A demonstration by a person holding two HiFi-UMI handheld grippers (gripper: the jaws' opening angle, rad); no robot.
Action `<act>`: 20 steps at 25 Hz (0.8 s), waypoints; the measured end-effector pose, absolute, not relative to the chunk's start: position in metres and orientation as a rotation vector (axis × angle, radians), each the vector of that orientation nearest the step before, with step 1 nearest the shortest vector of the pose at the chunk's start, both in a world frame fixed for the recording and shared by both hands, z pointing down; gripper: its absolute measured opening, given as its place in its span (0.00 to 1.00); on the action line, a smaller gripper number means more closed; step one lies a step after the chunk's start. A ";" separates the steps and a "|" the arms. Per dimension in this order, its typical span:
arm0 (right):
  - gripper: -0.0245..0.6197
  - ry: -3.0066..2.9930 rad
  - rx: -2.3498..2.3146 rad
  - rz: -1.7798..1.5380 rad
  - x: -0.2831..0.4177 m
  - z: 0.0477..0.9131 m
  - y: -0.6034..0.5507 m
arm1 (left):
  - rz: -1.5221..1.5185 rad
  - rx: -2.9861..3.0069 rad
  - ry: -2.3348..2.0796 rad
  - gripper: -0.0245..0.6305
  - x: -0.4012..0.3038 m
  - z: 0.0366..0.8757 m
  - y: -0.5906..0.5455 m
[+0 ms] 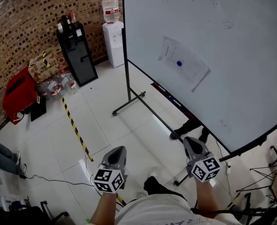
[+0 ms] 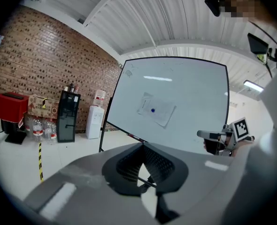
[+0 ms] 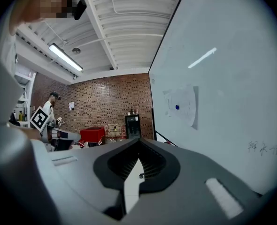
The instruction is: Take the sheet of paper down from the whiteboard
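Observation:
A white sheet of paper [image 1: 184, 63] hangs on the whiteboard [image 1: 232, 41], pinned by a small blue magnet [image 1: 179, 63]. The left gripper view shows the sheet of paper [image 2: 156, 109] mid-board, and the right gripper view shows the paper [image 3: 181, 105] from the side. My left gripper [image 1: 119, 150] is shut and empty, low in the head view, well short of the board. Level with it, my right gripper [image 1: 191, 142] is shut and empty too, nearer the board's lower edge. Both point toward the board.
The whiteboard stands on a black wheeled frame [image 1: 129, 102]. A black cabinet [image 1: 76, 53], a water dispenser [image 1: 113, 36], bottles [image 1: 58, 86], a cardboard box [image 1: 45, 62] and a red case [image 1: 19, 93] line the brick wall. Striped tape [image 1: 75, 128] and a cable [image 1: 49, 179] cross the floor.

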State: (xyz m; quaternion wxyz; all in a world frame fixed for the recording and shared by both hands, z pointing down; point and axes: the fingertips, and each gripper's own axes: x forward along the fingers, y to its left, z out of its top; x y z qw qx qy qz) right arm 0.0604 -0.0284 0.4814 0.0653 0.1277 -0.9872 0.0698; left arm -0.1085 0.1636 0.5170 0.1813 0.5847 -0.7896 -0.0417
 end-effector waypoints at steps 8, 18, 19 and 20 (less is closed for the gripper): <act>0.05 -3.053 0.457 0.123 0.005 0.454 -0.128 | -0.088 1.717 -2.241 0.04 -0.170 0.499 0.058; 0.05 -3.052 0.492 0.113 -0.028 0.444 -0.207 | -0.080 1.810 -2.210 0.04 -0.204 0.484 -0.049; 0.05 -3.051 0.503 0.111 -0.029 0.443 -0.212 | -0.080 1.826 -2.200 0.04 -0.205 0.482 -0.057; 0.05 -3.051 0.518 0.110 -0.029 0.442 -0.217 | -0.081 1.843 -2.191 0.04 -0.206 0.480 -0.066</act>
